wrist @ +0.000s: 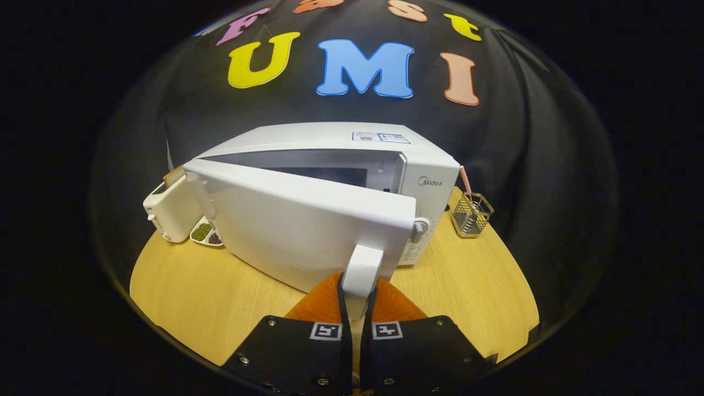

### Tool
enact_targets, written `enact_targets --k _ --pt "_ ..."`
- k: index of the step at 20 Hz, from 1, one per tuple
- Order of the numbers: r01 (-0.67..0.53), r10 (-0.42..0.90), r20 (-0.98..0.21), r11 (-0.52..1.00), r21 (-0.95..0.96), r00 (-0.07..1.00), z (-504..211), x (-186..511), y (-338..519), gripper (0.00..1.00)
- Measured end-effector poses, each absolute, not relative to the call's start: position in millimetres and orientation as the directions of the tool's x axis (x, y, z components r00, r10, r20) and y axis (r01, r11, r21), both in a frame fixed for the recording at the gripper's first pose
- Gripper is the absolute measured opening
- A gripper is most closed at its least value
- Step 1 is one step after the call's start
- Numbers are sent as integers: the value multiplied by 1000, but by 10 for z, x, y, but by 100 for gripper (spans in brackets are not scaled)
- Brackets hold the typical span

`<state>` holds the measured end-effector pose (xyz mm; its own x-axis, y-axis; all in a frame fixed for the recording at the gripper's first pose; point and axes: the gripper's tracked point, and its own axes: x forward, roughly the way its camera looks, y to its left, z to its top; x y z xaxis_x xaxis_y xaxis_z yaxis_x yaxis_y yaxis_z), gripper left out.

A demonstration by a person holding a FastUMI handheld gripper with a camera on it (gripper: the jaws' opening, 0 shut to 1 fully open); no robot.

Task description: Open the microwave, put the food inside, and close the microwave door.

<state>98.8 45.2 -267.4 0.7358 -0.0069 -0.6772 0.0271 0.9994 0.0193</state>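
We are clenching the gripper (357, 300) on the handle (361, 269) of the microwave (352, 165) door (308, 225), a stiff, light, smoothly hinged panel best held there.

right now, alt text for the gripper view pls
The claw is shut on the white door handle of a microwave, whose door stands partly open. The microwave sits on a round wooden table, with a toaster to one side and a wire holder to the other.
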Motion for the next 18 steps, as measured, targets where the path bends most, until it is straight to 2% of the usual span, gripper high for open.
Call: enact_targets --k 5,8,18 --pt "19 19 -691 999 48 723 -2646 682 673 7" --pt "-2 50 -700 998 69 712 -2619 504 832 15" --pt "-151 128 -715 988 32 688 -2556 8 1321 24"
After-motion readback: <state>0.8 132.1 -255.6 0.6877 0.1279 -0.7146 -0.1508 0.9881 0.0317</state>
